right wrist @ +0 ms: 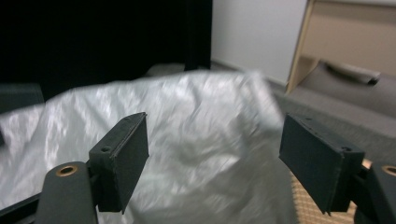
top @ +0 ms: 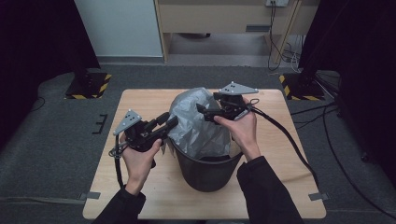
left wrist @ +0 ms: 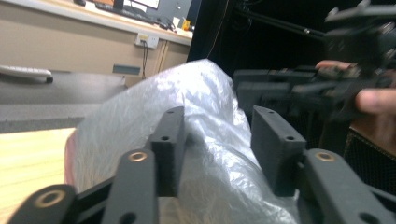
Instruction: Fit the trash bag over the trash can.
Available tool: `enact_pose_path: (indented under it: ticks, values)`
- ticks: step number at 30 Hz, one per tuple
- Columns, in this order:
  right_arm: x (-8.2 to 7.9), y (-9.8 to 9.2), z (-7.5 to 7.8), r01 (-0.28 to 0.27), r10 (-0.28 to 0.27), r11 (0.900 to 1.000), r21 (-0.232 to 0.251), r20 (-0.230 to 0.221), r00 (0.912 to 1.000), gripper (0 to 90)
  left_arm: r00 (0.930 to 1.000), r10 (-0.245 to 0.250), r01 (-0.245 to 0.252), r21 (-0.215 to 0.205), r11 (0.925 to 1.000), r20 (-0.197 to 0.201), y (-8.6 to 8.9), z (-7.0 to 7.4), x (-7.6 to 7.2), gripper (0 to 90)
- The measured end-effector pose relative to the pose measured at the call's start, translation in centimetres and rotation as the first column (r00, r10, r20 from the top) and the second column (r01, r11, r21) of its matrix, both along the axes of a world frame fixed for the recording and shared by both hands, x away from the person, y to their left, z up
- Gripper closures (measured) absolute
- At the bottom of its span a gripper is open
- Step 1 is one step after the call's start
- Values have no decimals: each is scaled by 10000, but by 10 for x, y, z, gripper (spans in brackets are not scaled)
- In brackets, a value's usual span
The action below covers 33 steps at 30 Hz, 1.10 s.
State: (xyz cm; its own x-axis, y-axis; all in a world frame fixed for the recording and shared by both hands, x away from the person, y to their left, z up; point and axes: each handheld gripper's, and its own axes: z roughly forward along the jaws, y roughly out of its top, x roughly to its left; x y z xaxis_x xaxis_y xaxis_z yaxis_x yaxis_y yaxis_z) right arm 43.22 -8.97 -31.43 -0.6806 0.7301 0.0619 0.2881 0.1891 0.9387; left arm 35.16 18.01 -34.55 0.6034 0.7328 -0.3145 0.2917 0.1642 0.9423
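Two grippers flanked a grey plastic bag (top: pixel 198 123) at centre frame, where it billowed out of a black mesh bin (top: pixel 208 172) on the wooden table (top: pixel 140 196). I had the left gripper (top: pixel 169 122) at the bag's left flank, jaws part-spread with film bulging between them but, as far as I could judge, not pinched. I held the right gripper (top: pixel 201 112) at the bag's crown, jaws spread wide and empty, seemingly placed so both could take the liner and settle it over the rim.
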Motion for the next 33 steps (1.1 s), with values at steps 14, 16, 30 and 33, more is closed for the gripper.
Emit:
enact_pose_path:
  ticks: [14, 16, 30, 33]
  values:
    - [-8, -14, 21, 477, -679, 9881, 1461, 1362, 9884, 235, 9952, -21, 30, -92, 10000, 977, 5, 14, -10, 900]
    - [-10, -15, 26, 461, -708, 9862, 1588, 1536, 9856, 235, 9918, -281, 286, -20, 9996, 1243, 0, 16, -13, 900]
    - [-6, 2, 20, -177, 127, 9971, 733, 679, 9976, 246, 9783, -1629, 1409, 1656, 9761, 1278, -37, 10, -24, 873]
    - [-1, 1, 6, -90, 88, 9998, 151, 116, 9999, 247, 9798, -1665, 1504, 1407, 9786, 1108, -34, 9, -20, 830]
